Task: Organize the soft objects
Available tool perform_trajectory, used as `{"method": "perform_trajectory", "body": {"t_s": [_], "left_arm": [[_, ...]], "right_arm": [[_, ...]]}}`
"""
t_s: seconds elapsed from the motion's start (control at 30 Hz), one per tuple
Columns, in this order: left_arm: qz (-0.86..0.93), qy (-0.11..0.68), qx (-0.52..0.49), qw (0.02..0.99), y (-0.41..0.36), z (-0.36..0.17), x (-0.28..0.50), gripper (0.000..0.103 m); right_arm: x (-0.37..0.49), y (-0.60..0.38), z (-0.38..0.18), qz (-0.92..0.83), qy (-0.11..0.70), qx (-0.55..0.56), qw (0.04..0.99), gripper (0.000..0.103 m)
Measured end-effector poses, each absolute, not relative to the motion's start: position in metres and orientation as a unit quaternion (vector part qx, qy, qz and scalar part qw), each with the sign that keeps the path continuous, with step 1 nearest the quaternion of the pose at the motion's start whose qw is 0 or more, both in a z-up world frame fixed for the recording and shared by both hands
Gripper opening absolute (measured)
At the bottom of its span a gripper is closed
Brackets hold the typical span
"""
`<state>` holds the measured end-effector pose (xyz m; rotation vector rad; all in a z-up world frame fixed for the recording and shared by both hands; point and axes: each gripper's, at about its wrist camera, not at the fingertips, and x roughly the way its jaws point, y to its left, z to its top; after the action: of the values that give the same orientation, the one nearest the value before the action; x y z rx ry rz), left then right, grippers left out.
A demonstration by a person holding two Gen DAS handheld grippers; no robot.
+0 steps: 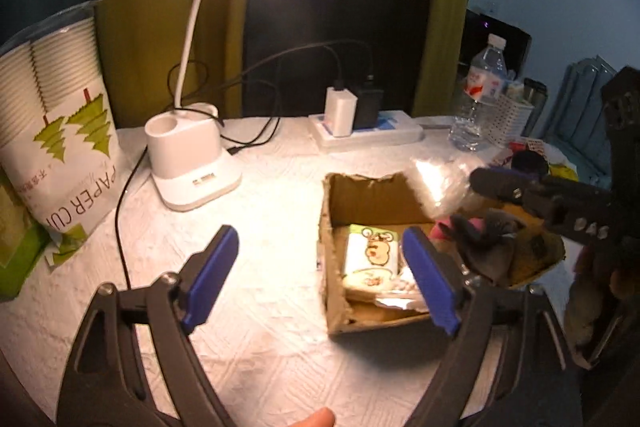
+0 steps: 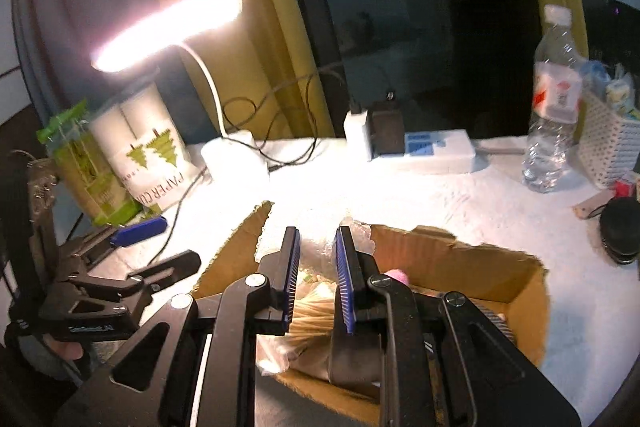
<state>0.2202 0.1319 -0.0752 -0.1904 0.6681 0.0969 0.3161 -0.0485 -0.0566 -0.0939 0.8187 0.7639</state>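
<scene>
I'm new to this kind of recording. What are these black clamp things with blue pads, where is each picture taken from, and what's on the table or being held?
They are two hand-held grippers, one in each of a person's hands, each with a fisheye camera looking along its fingers. The left wrist view shows the left gripper open and empty above the white tablecloth. The right wrist view shows the right gripper closed on a clear plastic bag of thin wooden sticks, over a torn cardboard box. The box holds a cartoon-printed tissue pack and a grey plush toy. Around it stand a lit desk lamp, a pack of paper cups, a power strip and a water bottle.
</scene>
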Motion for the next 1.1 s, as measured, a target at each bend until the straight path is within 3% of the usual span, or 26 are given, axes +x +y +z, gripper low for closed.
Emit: {"method": "perform_trajectory", "body": {"t_s": [0.17,0.23,0.3,0.97,1.1], "left_arm": [[0.059,0.328,-0.094,0.938,0.133,-0.075,0.220,0.085],[0.062,0.325,-0.089,0.940,0.130,-0.072,0.217,0.085],[0.068,0.321,-0.080,0.941,0.125,-0.068,0.213,0.085],[0.048,0.270,-0.065,0.959,0.049,-0.010,0.155,0.086],[0.045,0.262,-0.063,0.962,0.034,0.001,0.142,0.087]], "right_arm": [[0.322,-0.038,-0.068,0.353,0.406,-0.048,0.842,0.024],[0.320,-0.038,-0.068,0.347,0.405,-0.053,0.844,0.035],[0.316,-0.041,-0.063,0.342,0.399,-0.054,0.849,0.039],[0.243,-0.128,0.001,0.313,0.337,-0.050,0.887,0.040],[0.226,-0.146,0.013,0.302,0.322,-0.051,0.896,0.044]]}}
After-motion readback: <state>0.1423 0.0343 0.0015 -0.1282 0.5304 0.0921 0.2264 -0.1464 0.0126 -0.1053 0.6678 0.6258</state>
